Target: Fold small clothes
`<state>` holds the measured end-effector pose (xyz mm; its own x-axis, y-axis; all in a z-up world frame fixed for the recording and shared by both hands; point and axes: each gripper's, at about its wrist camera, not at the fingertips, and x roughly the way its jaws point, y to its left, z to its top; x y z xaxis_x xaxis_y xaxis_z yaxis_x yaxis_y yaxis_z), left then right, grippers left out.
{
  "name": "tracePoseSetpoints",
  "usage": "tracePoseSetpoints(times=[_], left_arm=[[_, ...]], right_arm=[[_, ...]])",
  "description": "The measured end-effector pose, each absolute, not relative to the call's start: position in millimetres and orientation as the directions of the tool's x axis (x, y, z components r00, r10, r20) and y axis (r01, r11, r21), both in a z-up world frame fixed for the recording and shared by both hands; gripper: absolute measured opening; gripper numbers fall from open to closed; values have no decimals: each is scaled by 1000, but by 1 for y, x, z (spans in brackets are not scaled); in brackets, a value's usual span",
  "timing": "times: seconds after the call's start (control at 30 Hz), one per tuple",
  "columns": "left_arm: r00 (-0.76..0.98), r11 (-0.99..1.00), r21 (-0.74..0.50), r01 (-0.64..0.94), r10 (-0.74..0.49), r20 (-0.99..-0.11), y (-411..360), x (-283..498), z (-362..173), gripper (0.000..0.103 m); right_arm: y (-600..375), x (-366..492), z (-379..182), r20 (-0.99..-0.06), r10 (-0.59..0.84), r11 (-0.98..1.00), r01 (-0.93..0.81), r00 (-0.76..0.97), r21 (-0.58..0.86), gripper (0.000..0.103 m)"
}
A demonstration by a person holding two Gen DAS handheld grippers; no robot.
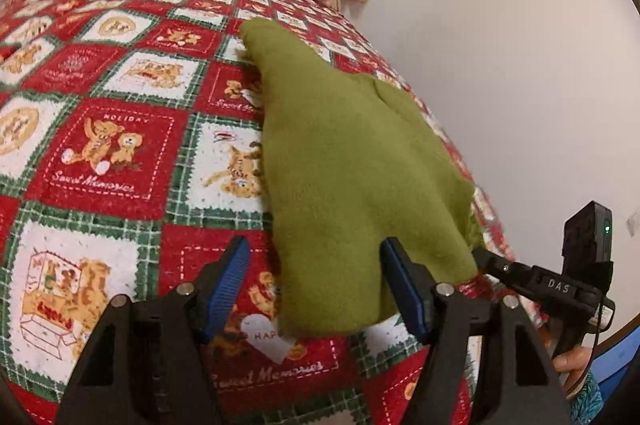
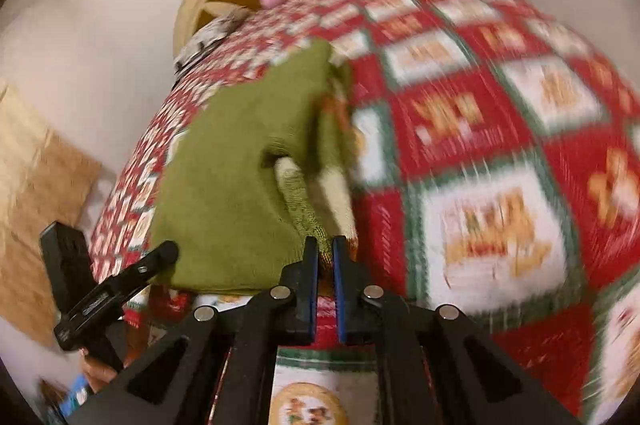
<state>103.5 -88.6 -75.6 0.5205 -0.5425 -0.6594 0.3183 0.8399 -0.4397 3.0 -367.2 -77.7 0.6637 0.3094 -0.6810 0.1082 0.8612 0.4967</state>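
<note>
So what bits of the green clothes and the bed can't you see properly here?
- Right wrist view: the bedspread is smeared by motion blur, so its pictures are unreadable.
- Right wrist view: the right gripper fingers cover the green garment's edge, so how much they pinch is unclear.
- Left wrist view: the garment's near right corner is hidden behind a finger of the open left gripper.

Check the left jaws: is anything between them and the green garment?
Nothing visible. The left gripper stands open right at the near edge of the green garment, with only the patterned bedspread underneath. The right gripper is already shut on the garment's other near corner.
</note>
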Motion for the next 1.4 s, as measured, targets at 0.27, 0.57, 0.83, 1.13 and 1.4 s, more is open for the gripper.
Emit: tracePoseSetpoints(times=[0.27,0.57,0.83,1.13,1.4], left_arm=[[526,861,-384,333,-508,-682,-95,104,-78,75],[524,869,-352,348,-491,-695,-101,104,-79,80],[526,875,-332,353,-479,-703,-103,103,-79,81],[524,876,-322,358,-474,-708,-106,103,-80,83],[510,846,-404,349,-533,-675,-86,99,-75,79]], right_arm=[[-370,-13,-80,-687,286,855,146,668,498,7],[-361,-26,-35,-693,5,951,211,721,226,17],[-282,70,-25,-688,-2,998,42,726,40,16],[-309,83,-65,-753,77,985,67,653,159,5],[-299,72,-64,-769,58,989,70,636,132,5]])
